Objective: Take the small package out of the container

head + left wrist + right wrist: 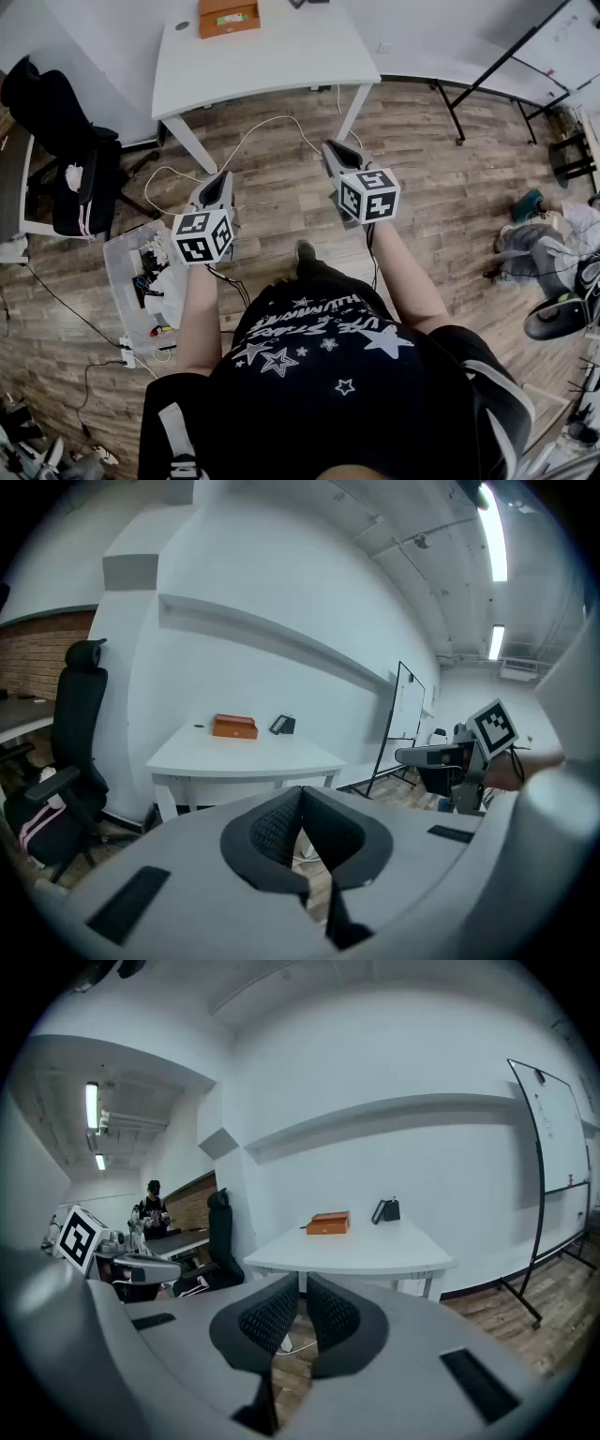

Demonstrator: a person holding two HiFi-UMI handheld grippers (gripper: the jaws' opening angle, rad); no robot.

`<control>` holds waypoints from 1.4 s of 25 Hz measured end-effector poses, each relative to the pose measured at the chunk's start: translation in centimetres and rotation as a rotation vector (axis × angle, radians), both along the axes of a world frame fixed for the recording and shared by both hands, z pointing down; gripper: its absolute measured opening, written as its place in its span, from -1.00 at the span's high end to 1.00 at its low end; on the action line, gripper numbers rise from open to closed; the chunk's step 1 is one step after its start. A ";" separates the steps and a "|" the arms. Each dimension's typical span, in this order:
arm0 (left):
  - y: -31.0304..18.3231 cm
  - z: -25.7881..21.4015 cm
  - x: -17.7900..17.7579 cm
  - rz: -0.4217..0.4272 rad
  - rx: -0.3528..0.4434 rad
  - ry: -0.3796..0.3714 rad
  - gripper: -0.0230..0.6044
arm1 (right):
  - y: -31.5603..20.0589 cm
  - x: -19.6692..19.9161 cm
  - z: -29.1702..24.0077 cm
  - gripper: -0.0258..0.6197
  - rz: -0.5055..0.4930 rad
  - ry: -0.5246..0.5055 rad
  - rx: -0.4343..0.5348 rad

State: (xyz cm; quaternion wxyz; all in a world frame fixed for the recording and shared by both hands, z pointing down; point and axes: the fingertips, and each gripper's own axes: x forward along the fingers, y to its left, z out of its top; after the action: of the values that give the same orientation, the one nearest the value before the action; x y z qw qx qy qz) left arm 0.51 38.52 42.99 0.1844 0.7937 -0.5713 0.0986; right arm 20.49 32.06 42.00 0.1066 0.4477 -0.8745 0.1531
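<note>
An orange-brown box (228,16) lies on the far side of a white table (281,56). Both gripper views also show the box (234,726) (329,1223) out ahead on the table. No small package shows. My left gripper (219,178) (302,794) is held in the air over the wooden floor, short of the table, its jaws shut with nothing between them. My right gripper (336,148) (303,1283) is level with it to the right, pads together and empty.
A clear plastic bin (120,281) of cables and white items stands on the floor at my left. A black office chair (66,169) is beyond it. A small black device (385,1210) sits by the box. A whiteboard on a stand (562,37) is at the right.
</note>
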 end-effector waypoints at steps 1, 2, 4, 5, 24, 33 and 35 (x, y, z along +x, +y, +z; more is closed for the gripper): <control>0.0 0.0 0.0 -0.001 -0.001 0.002 0.86 | 0.0 0.0 0.0 0.74 -0.001 0.000 0.000; 0.1 0.0 0.1 -0.001 -0.001 0.003 0.86 | 0.0 0.1 -0.1 0.74 -0.001 0.000 0.001; 0.1 0.0 0.2 -0.002 -0.001 0.002 0.86 | 0.0 0.2 -0.1 0.74 -0.001 0.002 0.001; 0.0 -0.1 0.2 -0.002 -0.001 0.000 0.86 | 0.0 0.2 -0.1 0.74 -0.001 0.004 0.000; -8.4 1.6 1.7 -0.046 -0.042 -0.036 0.86 | -9.9 2.4 1.6 0.74 -0.014 -0.051 -0.018; -13.2 0.1 1.5 -0.117 0.003 -0.061 0.87 | -16.1 2.5 1.7 0.74 -0.068 -0.057 -0.009; -13.6 0.2 1.3 -0.123 -0.002 -0.061 0.86 | -16.8 2.2 1.8 0.74 -0.071 -0.063 -0.015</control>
State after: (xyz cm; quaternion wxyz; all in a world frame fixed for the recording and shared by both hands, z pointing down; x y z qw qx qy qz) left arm 1.77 24.88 43.16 0.1735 0.7535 -0.6242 0.1119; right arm 22.66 15.30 43.81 0.0878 0.4103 -0.8916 0.1700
